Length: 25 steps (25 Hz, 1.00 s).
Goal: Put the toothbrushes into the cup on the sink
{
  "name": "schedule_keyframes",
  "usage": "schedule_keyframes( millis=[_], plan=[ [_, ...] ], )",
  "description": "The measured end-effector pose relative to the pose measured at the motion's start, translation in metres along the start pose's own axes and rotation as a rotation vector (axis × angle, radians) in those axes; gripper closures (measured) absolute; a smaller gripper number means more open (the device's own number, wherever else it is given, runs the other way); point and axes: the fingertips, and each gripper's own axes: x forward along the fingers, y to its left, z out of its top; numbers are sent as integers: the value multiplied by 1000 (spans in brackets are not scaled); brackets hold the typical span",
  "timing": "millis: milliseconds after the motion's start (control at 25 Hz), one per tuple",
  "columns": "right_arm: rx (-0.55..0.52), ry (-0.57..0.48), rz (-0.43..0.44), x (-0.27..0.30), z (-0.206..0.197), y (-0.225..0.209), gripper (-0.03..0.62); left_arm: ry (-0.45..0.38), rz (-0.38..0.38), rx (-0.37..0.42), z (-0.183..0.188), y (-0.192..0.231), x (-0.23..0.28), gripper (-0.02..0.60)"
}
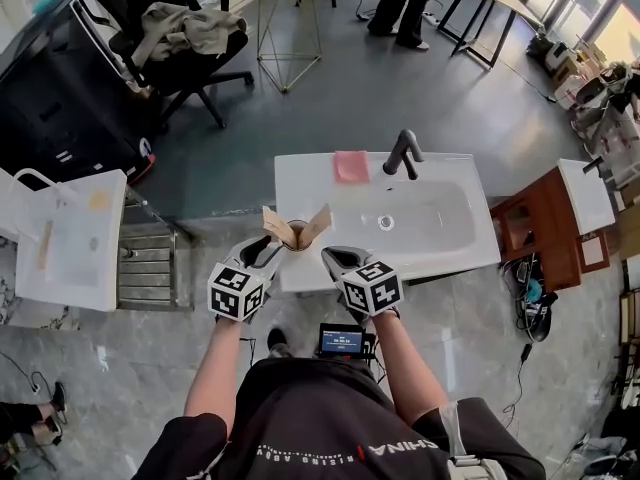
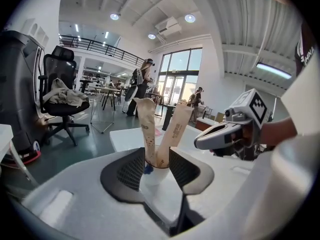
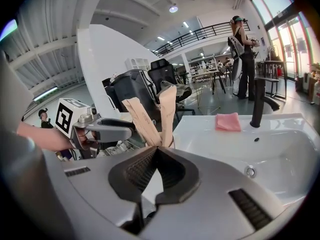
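Overhead, a white sink with a black faucet and a pink cloth stands on a grey floor in an open office. An office chair sits well apart from it. The cup stands upright on the sink's near left corner. Two toothbrushes stand in it, long axes pointing up and leaning apart in a V. Paper sleeves hide the brushes themselves, and their print is too small to read. The left tool has its jaws wide apart either side of the cup without pressing it, and they cover its lower part. The right tool, just beside the cup, has its jaws together on nothing.
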Motion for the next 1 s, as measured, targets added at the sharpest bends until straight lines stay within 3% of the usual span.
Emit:
schedule_keyframes(
  millis=[160,320,480,1000],
  plan=[
    [-23,-2,14,2,2,14,585,-39,-22,2,-2,-7,-16,438],
    [-46,-12,34,-2,1,29,585,-70,-43,-2,-7,-17,-29,527],
    [-69,-20,42,-7,-1,41,586,-65,-66,-15,-17,-28,-36,564],
    [-119,-14,29,-20,-10,55,586,-48,-121,-18,-26,-51,-39,572]
  ],
)
